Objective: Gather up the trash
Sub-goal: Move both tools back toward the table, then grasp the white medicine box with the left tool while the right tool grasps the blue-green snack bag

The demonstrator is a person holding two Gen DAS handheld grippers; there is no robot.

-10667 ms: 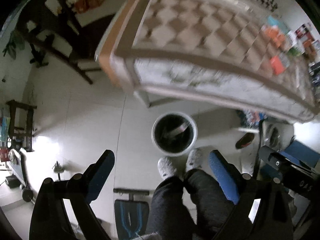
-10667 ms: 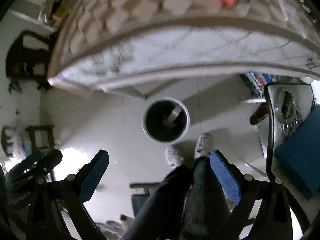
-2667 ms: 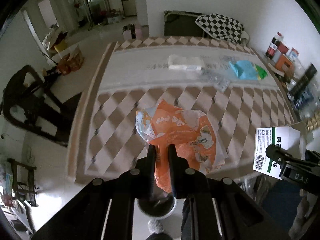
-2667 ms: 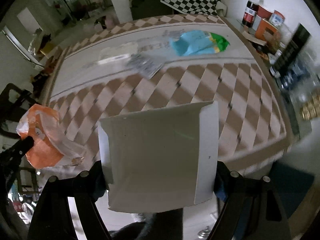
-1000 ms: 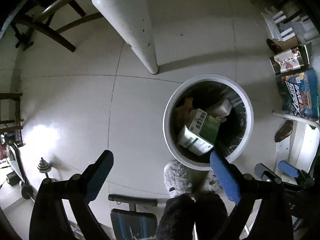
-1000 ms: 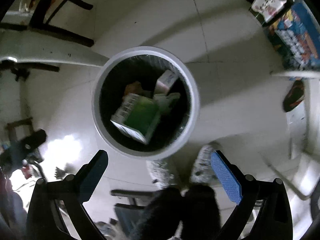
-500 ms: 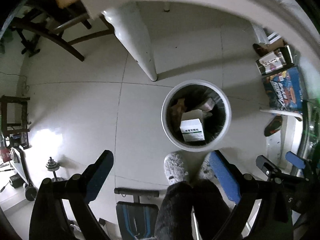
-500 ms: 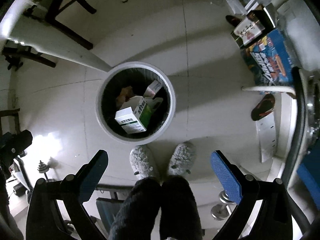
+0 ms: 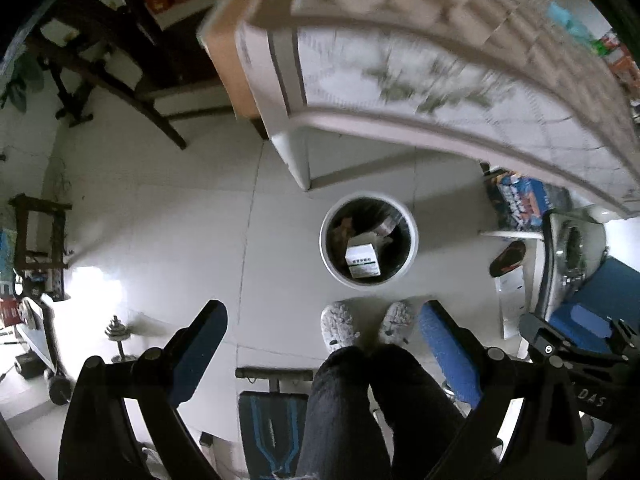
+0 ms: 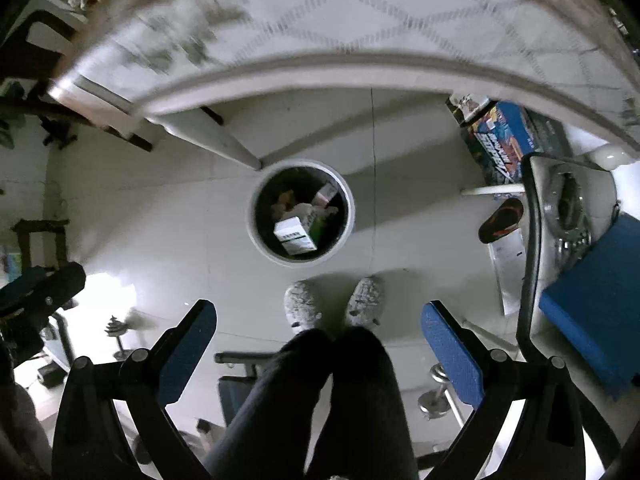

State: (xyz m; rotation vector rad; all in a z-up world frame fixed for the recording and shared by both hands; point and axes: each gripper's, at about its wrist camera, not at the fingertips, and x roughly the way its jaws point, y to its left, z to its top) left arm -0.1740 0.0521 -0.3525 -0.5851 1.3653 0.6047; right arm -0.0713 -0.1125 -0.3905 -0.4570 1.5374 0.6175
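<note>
Left gripper (image 9: 322, 344) and right gripper (image 10: 319, 340) both spread wide, empty. Box (image 9: 362, 261) lies in bin (image 9: 412, 256), frame centre. Drop step looks done; next move likely back to table (image 9: 440, 92), upper frame, for remaining trash.

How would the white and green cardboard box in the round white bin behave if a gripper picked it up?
The white and green cardboard box keeps flat faces and sharp corners, so it is probably fairly stiff. It lies loosely on other trash in the round white bin, so it is likely light, perhaps empty, and could crush under hard squeezing.
</note>
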